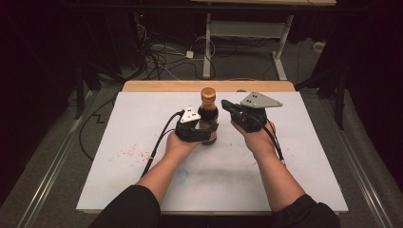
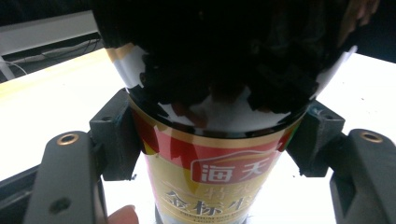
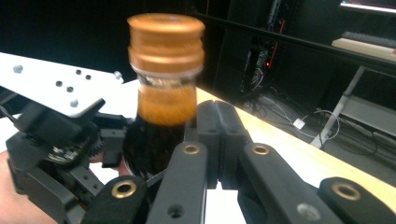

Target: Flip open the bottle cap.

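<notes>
Beside clamped bottle [image 1: 208,116], right gripper [image 1: 228,107].

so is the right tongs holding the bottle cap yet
No, the right tongs are shut on nothing, their jaws pressed together beside the bottle, below its cap.

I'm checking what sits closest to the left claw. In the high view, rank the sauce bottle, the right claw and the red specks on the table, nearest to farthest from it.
1. Sauce bottle: gripped between the jaws of the left claw, mid-table.
2. Right claw: just beyond the bottle, on its right, jaws together.
3. Red specks: farthest, on the white table off to the left, nearer the person.
</notes>
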`<action>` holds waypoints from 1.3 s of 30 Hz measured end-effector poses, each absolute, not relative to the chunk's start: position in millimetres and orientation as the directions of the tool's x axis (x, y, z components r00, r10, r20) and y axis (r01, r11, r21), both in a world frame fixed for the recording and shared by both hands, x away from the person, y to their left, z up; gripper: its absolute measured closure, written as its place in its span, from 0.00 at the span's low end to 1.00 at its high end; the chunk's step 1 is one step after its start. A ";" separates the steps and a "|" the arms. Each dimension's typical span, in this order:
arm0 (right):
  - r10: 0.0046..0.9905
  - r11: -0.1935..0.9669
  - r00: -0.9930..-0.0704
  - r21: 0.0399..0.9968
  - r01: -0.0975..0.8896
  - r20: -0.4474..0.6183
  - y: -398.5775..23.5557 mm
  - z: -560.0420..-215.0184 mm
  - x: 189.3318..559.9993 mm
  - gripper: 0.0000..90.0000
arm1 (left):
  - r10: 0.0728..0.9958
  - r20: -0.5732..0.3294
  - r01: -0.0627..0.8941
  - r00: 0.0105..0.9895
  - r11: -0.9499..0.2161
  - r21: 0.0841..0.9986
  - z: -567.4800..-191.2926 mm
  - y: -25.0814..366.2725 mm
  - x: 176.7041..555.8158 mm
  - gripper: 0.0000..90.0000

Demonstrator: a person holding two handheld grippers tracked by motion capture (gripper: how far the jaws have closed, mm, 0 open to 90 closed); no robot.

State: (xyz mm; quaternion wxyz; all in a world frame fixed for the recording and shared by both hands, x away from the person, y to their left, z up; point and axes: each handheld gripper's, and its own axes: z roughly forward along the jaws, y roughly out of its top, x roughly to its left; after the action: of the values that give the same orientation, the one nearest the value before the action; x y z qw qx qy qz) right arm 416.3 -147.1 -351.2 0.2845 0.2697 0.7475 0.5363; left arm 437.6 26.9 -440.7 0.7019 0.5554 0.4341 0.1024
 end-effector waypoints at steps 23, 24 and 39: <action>0.698 0.331 -0.693 0.939 0.092 -0.178 -127.6 -324.1 414.7 1.00 | 0.625 -0.505 0.329 0.595 0.383 0.863 -441.1 24.9 437.1 0.32; 0.699 0.331 -0.693 0.939 0.093 -0.178 -127.4 -324.0 414.8 1.00 | 0.642 -0.470 0.328 0.606 0.337 0.882 -442.4 28.2 437.2 0.32; 0.701 0.367 -0.688 0.922 0.126 -0.185 -124.1 -315.7 416.1 1.00 | 0.647 -0.499 0.308 0.577 0.394 0.866 -441.4 21.2 435.6 0.32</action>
State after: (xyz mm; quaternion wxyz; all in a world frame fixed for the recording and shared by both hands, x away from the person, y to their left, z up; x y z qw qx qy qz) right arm 416.1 -124.1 -315.7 0.2906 0.2671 0.7741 0.4950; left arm 435.6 21.2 -441.4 0.7067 0.5375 0.4442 0.1196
